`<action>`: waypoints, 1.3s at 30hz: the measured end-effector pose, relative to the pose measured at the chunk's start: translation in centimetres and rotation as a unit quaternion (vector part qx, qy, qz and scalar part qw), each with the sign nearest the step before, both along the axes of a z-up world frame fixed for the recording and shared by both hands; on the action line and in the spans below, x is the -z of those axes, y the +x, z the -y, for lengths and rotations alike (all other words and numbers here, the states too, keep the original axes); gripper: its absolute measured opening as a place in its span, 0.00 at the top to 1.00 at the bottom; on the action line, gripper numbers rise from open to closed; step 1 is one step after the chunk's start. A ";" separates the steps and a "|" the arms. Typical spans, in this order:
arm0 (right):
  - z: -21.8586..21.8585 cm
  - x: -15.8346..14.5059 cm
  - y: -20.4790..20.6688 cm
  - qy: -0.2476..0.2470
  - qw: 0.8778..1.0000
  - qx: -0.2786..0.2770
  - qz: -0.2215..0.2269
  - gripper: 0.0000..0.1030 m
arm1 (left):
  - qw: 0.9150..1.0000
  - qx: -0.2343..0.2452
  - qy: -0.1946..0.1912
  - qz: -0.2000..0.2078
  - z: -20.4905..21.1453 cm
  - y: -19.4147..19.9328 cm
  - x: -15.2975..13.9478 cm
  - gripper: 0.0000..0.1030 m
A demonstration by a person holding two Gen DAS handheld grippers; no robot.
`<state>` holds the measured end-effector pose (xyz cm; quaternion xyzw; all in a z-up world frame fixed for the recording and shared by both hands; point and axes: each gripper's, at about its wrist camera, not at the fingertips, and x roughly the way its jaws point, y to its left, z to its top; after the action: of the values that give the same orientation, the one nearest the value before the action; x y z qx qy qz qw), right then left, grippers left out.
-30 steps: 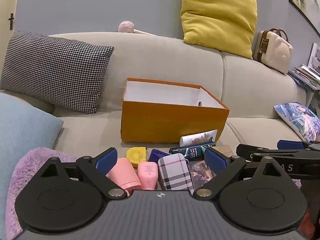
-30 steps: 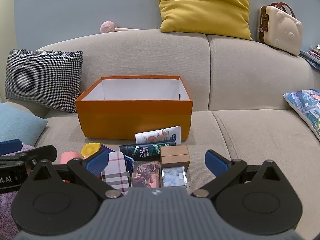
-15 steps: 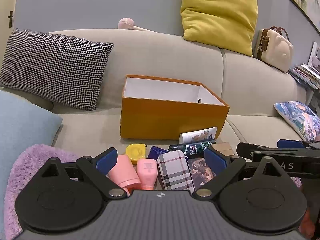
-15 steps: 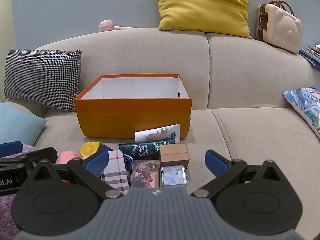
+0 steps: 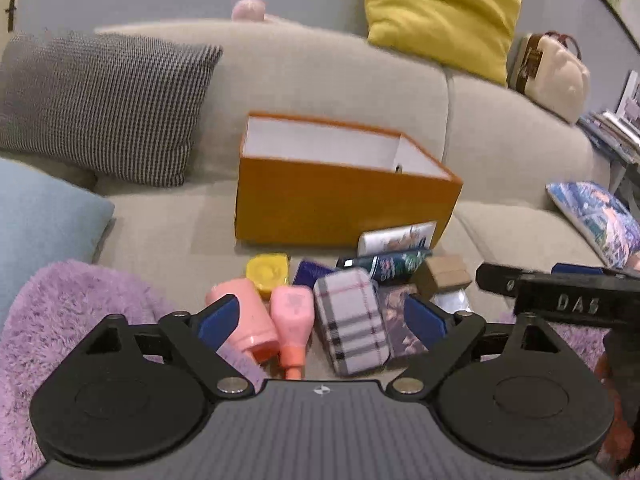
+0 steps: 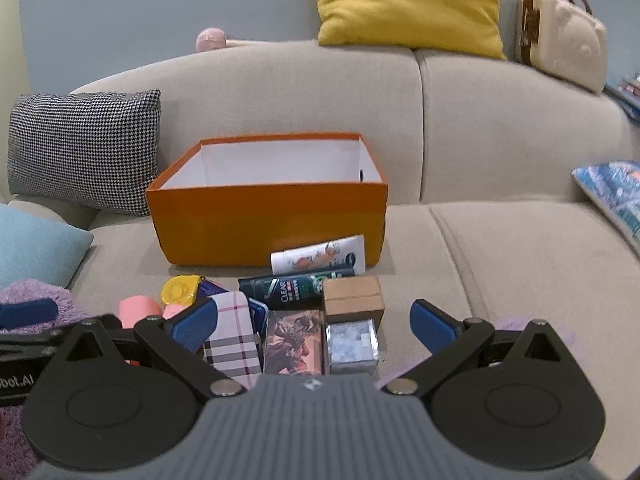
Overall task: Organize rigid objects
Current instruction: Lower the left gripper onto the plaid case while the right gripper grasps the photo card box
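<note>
An empty orange box (image 5: 344, 200) (image 6: 264, 224) with a white inside stands on the sofa seat. In front of it lies a cluster: white tube (image 6: 320, 256), dark shampoo bottle (image 6: 296, 286), brown cardboard box (image 6: 352, 298), yellow tape measure (image 5: 267, 270), two pink bottles (image 5: 244, 316) (image 5: 292, 320), plaid case (image 5: 352, 320) (image 6: 232, 336), picture card box (image 6: 294, 342), clear cube (image 6: 352, 344). My left gripper (image 5: 322, 320) hangs open over the pink bottles and plaid case. My right gripper (image 6: 314, 322) is open above the plaid case, card box and cube. Neither holds anything.
A houndstooth cushion (image 5: 100, 104) and a light blue cushion (image 5: 36, 224) lie at left. A purple fluffy mat (image 5: 80, 312) covers the near seat. A yellow cushion (image 6: 408, 4) and a cream bear case (image 6: 560, 36) rest on the sofa back; a patterned cushion (image 5: 596, 220) lies at right.
Both grippers have moved down and forward toward the cluster, so the objects look larger. Both stay open; no object has shifted.
</note>
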<state>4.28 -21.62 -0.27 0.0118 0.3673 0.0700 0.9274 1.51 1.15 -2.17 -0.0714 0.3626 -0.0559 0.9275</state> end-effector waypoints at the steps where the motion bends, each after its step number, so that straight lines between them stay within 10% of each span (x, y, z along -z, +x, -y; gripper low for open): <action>1: 0.0 0.2 0.3 0.003 1.000 -0.001 -0.008 0.02 | 1.000 0.002 -0.002 -0.009 -0.2 0.2 0.3 0.03; 14: -3.4 4.7 5.2 0.011 0.987 -0.108 -0.122 0.54 | 0.991 0.013 -0.026 -0.129 -3.1 5.6 3.8 0.43; 28: -3.6 8.3 9.2 -0.018 0.979 -0.095 -0.180 0.70 | 0.977 0.103 -0.060 -0.178 0.1 10.4 6.8 0.48; 39: -1.7 8.8 9.6 -0.002 0.981 -0.062 -0.182 0.70 | 0.968 0.069 -0.056 -0.234 2.1 12.7 9.9 0.41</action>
<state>13.84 -19.92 -9.08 -0.0004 0.5298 0.1235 0.8391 14.24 -0.94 -12.12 -0.1093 0.5697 -0.1218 0.8054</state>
